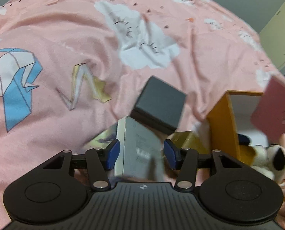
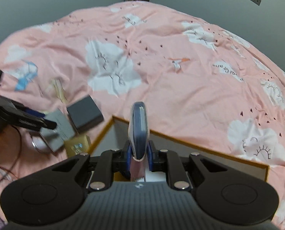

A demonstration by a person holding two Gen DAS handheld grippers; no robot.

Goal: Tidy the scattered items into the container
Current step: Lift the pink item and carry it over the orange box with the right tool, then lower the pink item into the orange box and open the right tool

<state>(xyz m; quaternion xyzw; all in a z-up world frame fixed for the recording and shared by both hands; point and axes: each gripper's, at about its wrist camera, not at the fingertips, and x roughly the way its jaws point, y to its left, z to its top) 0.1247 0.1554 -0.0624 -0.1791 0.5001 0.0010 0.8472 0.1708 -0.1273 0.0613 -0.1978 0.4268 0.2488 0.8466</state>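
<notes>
Pink bed cover (image 2: pixel 161 88), dark grey box (image 2: pixel 84 113), orange-rimmed container (image 2: pixel 209 149)

The print on the pale grey box (image 1: pixel 136 149) is smeared by blur and cannot be read, and its lower end is hidden behind the left gripper's body. The gold box (image 1: pixel 188 140) is partly covered by the dark grey box (image 1: pixel 159 105) and the orange container (image 1: pixel 221 122). The plush toy (image 1: pixel 268 157) is cut off by the right edge of the left wrist view. In the right wrist view, the container's near corner is hidden behind the right gripper (image 2: pixel 140 153), and the left gripper (image 2: pixel 27 118) is blurred and cut off at the left edge.
</notes>
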